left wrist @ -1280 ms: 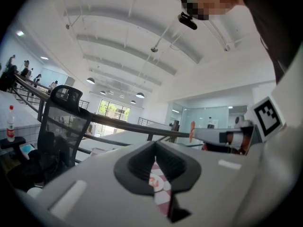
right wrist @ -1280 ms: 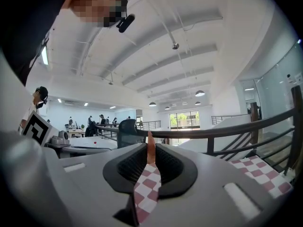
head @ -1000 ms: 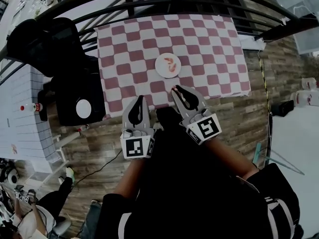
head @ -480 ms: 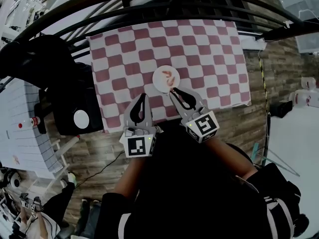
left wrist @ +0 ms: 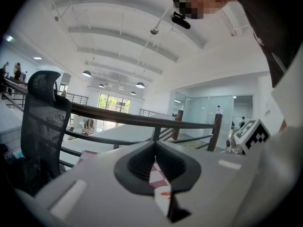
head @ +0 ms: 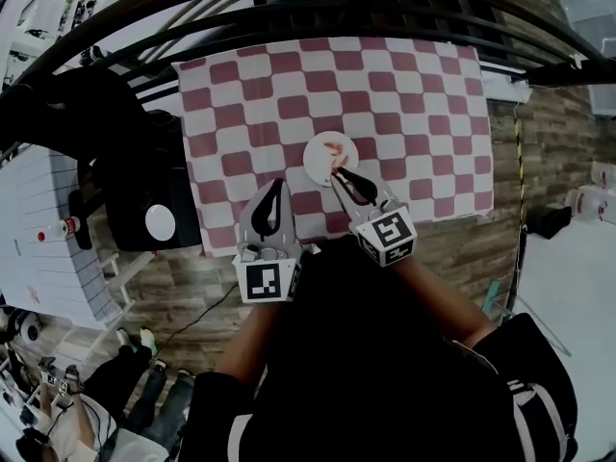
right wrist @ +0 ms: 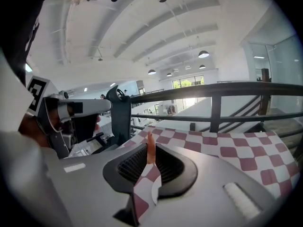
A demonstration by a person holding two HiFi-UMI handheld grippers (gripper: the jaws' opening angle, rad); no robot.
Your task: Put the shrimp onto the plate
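Observation:
A small white plate sits on the red-and-white checked tablecloth, with an orange shrimp lying on it. My right gripper reaches the plate's near rim. In the right gripper view its jaws are shut on another shrimp, which sticks up from the tips. My left gripper hovers over the cloth just left of the plate. Its jaws are shut, with nothing held; only a strip of cloth shows through the slit.
A dark metal railing runs along the table's far side. A black office chair and a black stand with a white disc are to the left. Wooden floor lies to the right. People stand at the lower left.
Both grippers have moved forward over the table. The right gripper's tips now reach the plate's near rim; the left gripper has come up beside the plate.

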